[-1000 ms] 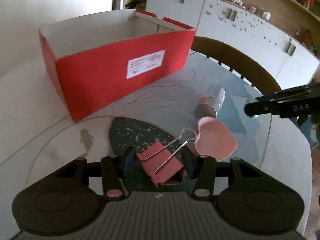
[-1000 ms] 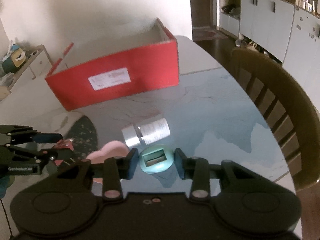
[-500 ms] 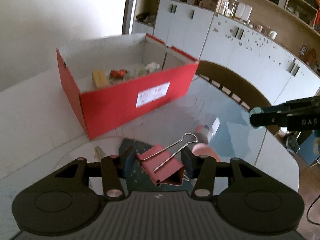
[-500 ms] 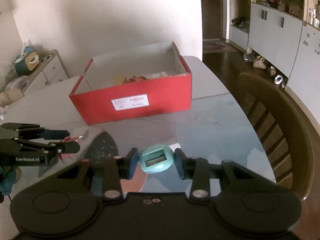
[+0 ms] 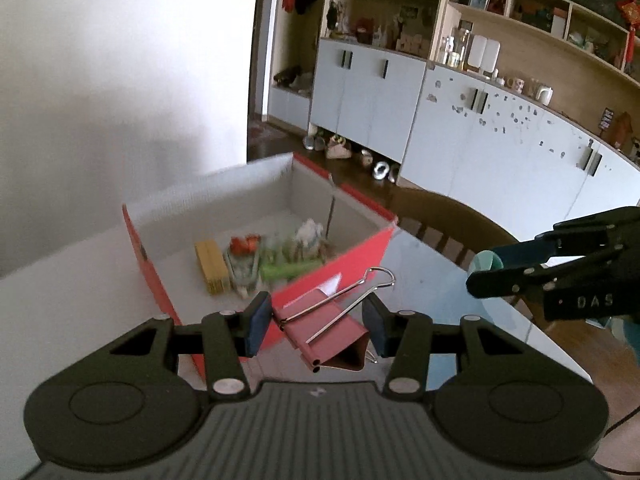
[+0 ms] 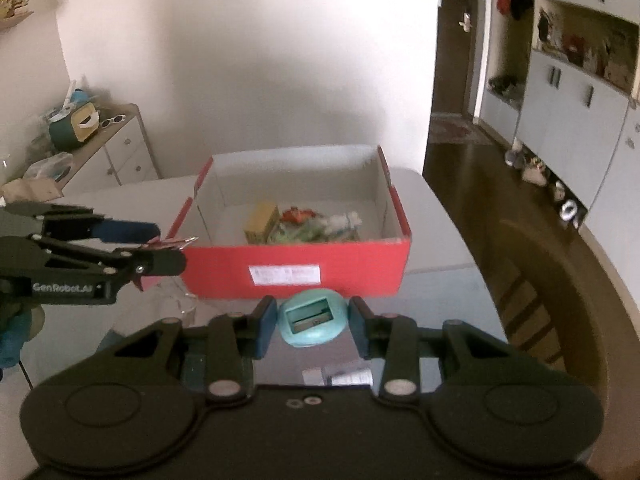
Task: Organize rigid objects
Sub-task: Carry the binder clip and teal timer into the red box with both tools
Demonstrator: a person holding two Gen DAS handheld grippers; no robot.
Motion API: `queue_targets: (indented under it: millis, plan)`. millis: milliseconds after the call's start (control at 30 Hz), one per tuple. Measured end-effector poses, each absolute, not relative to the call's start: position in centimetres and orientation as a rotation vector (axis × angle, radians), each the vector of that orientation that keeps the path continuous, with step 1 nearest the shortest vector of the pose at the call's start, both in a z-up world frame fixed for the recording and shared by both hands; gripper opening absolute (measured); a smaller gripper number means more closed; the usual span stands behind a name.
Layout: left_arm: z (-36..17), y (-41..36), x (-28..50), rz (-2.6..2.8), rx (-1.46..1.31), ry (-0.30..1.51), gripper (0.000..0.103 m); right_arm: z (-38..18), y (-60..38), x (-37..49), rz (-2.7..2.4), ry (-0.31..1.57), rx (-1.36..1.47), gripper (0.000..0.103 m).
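My left gripper (image 5: 316, 322) is shut on a pink binder clip (image 5: 326, 340) with wire handles, held in the air in front of the red box (image 5: 360, 256). In the right wrist view my right gripper (image 6: 313, 322) is shut on a small teal pencil sharpener (image 6: 312, 322), raised above the table in front of the same red box (image 6: 296, 270). The box is open at the top and holds several small items, among them a yellow block (image 6: 262, 220). Each gripper shows in the other's view: the right gripper (image 5: 486, 276) at the right edge, the left gripper (image 6: 168, 250) at the left.
A wooden chair (image 6: 560, 292) stands at the table's right side. White cabinets and shelves (image 5: 480, 128) line the far wall. A small dresser (image 6: 116, 148) with clutter stands at the back left. The glass-topped table (image 6: 448, 292) runs under both grippers.
Both grippers have risen with their objects. The box's inside, hidden a second ago, has come into view. The pink heart and silver cylinder on the table have dropped out of sight.
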State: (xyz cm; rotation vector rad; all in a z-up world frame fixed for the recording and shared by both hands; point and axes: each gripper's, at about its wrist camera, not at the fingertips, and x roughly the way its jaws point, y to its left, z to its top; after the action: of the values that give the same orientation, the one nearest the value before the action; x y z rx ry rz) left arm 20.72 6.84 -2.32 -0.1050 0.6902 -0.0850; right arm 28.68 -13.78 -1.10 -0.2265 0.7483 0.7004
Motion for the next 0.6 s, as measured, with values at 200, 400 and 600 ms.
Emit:
queue_targets:
  millis: [200, 400, 600]
  plan:
    - [0.0, 7.1, 23.1, -0.078, -0.066, 0.652, 0.049, -0.2, -11.8, 30.2, 0.712, 0.713, -0.258, 0.038]
    - [0.9, 7.4, 25.6, -0.072, -0.029, 0.635, 0.049, 0.1, -10.2, 32.0, 0.711, 0.697, -0.277, 0.038]
    - [0.7, 8.1, 28.6, -0.064, -0.030, 0.645, 0.049, -0.1, -8.6, 33.8, 0.714, 0.693, -0.291, 0.038]
